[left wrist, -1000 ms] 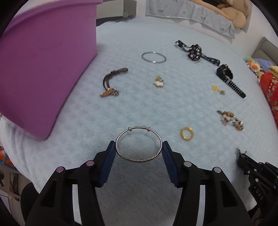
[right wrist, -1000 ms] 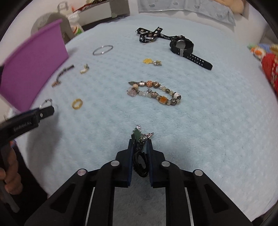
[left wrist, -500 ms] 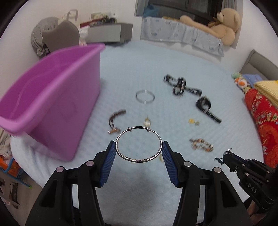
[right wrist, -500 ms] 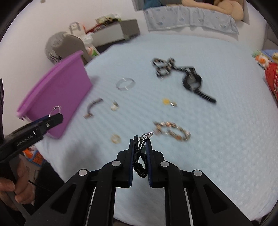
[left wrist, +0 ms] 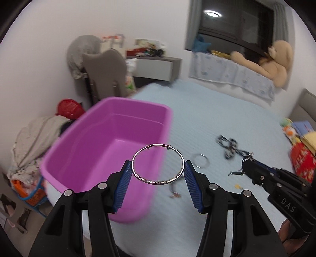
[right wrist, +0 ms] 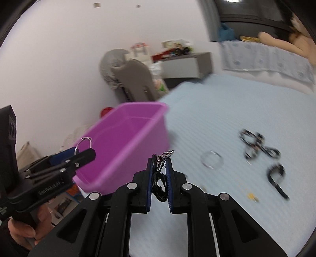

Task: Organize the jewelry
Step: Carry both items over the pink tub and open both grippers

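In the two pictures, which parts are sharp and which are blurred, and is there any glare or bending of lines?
Left wrist view: the silver bangle and left gripper are sharp; the purple bin and bed jewelry smear; a ceiling lamp glares in the window. Right wrist view: the right gripper and its black cord piece are sharp; the bed streaks; fisheye curves the edges.

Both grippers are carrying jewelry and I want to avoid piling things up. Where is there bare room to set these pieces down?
The purple bin looks empty inside. The blue bedspread is bare beyond the bin toward the far bedding, and near the fingers in the right wrist view. It is crowded around the thin bangle, patterned strap and black watch.
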Tool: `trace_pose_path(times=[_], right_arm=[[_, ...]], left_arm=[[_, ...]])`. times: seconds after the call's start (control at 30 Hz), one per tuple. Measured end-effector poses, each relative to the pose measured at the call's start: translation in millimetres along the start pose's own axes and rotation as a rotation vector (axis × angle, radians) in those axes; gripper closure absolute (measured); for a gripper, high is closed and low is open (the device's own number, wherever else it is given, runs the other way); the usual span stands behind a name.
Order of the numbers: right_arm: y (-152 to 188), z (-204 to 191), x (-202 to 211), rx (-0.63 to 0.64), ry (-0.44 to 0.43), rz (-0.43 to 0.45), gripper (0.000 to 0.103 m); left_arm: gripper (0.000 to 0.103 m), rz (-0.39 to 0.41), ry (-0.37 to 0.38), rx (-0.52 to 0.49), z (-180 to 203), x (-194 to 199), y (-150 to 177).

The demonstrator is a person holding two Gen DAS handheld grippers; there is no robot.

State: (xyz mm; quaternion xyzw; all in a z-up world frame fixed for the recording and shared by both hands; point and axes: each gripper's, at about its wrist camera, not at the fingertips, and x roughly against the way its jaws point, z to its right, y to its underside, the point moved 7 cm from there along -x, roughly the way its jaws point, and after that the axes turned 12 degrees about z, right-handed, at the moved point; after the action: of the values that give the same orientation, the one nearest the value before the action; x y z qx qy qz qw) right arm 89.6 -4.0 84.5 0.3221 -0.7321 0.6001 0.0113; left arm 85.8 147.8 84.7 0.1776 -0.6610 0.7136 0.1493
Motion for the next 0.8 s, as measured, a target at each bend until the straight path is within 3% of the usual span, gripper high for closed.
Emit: trace_pose_path(times=[0.2,0.37,0.57,0.8], right_arm=[[-37.4,-62.0,-55.2,0.047,-0.125,-0.016,0.090],[-46.8,-99.7,-103.2,0.078,-0.189,-0.070,0.090],[-31.6,-123.5,-156.5,0.114,-0.199,-0.185,0.090],[-5.7,-120.5,-204.4,0.131,-0.142,-0.307,0.090]], left_arm=[[0.050,0.014,-0.106,0.033,-65.7,-14.1,-27.6],[0.050,-0.014,-0.157,0.068,-103.2,-36.0,-28.8],[0.050,-0.103,-0.201,0.093,-131.3,-71.5,-3.2],[0.049,-0.171,-0.238,0.099,-145.7,-97.6,13.6]])
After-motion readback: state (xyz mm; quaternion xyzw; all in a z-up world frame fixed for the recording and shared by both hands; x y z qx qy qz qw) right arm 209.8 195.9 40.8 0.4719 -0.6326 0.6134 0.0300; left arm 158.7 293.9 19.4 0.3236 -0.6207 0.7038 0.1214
